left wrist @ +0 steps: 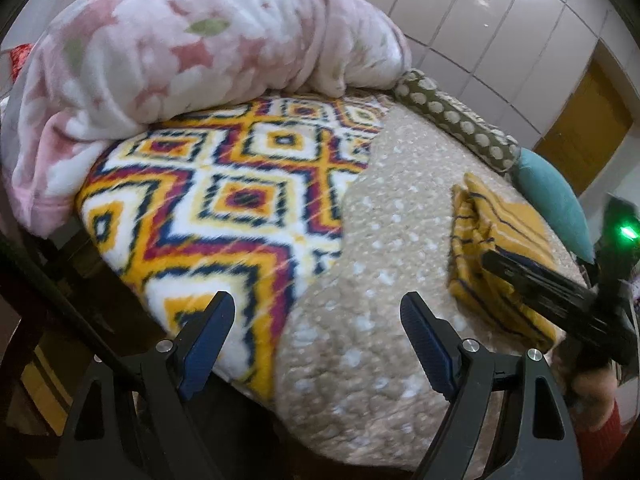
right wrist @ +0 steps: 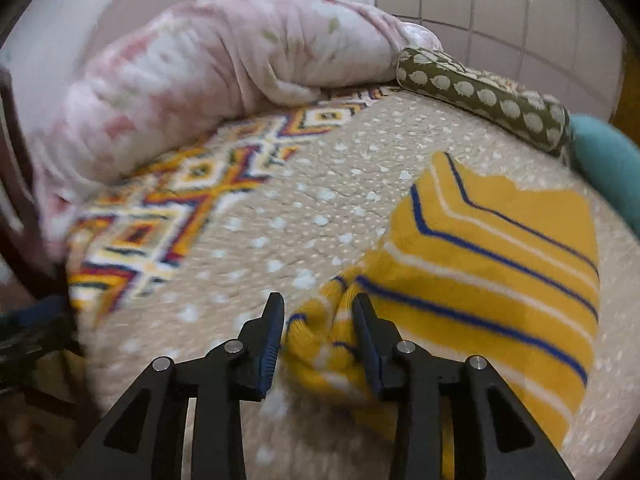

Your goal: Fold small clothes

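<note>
The right claw (right wrist: 318,312) pinches a bunched edge of the yellow striped sweater (right wrist: 500,248) lying on the beige dotted bedspread (right wrist: 280,208). Left of the sweater, the left claw (left wrist: 318,312) hovers wide, holding nothing.

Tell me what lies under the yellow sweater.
The yellow sweater lies on the beige dotted blanket, which shows all around it. The right gripper pinches its near edge. Anything beneath the sweater's folds is covered.

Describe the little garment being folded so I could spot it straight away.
On the beige spotted bedspread, right of the diamond-patterned blanket, lies the yellow sweater. Only it has thin blue and white stripes, and the right gripper pinches its cuff.
</note>
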`<act>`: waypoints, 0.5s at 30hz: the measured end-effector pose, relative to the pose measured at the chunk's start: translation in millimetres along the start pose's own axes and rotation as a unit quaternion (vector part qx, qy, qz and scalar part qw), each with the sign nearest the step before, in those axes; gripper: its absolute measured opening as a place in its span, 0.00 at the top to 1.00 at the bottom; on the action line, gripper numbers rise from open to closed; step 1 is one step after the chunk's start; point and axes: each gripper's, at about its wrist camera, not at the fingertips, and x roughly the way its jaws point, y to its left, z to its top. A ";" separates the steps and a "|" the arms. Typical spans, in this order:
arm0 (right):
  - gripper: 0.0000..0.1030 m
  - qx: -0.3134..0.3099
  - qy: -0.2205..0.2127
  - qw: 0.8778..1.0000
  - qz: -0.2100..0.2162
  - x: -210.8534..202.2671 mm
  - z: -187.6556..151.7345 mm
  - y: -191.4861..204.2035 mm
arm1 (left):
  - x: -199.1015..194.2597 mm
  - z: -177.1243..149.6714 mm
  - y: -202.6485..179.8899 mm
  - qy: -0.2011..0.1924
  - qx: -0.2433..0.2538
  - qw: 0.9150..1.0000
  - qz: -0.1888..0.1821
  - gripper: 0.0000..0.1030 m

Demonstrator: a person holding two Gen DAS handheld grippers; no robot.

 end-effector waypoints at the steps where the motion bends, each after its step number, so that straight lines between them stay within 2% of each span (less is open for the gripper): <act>1: 0.61 0.015 -0.008 1.000 0.016 -12.5 -3.0 -6.4 | -0.2 4.1 -8.8 -0.003 0.009 1.000 -0.008 0.19; 2: 0.61 0.038 -0.022 0.998 0.036 -31.9 -8.7 -18.4 | -0.2 6.5 -15.2 -0.006 0.015 1.000 -0.013 0.19; 4: 0.61 0.063 -0.040 0.996 0.041 -56.5 -16.5 -35.7 | 2.2 13.9 -35.6 -0.011 0.036 0.999 -0.028 0.19; 8: 0.61 0.118 -0.073 0.990 -0.001 -92.2 -28.1 -84.3 | 17.5 29.2 -91.1 -0.010 0.082 0.994 -0.068 0.19; 9: 0.61 0.132 -0.074 0.988 -0.015 -92.9 -28.9 -96.5 | 22.2 31.3 -103.6 -0.008 0.093 0.993 -0.072 0.19; 11: 0.71 0.166 -0.074 0.983 -0.028 -88.1 -31.8 -119.0 | 39.1 35.2 -136.4 0.001 0.124 0.989 -0.079 0.19; 12: 0.76 0.182 -0.071 0.980 -0.026 -83.1 -32.6 -128.6 | 47.7 35.4 -149.2 0.006 0.137 0.987 -0.082 0.19; 15: 0.76 0.231 -0.062 0.971 0.007 -60.3 -36.6 -152.3 | 81.9 34.2 -182.6 0.027 0.174 0.982 -0.075 0.19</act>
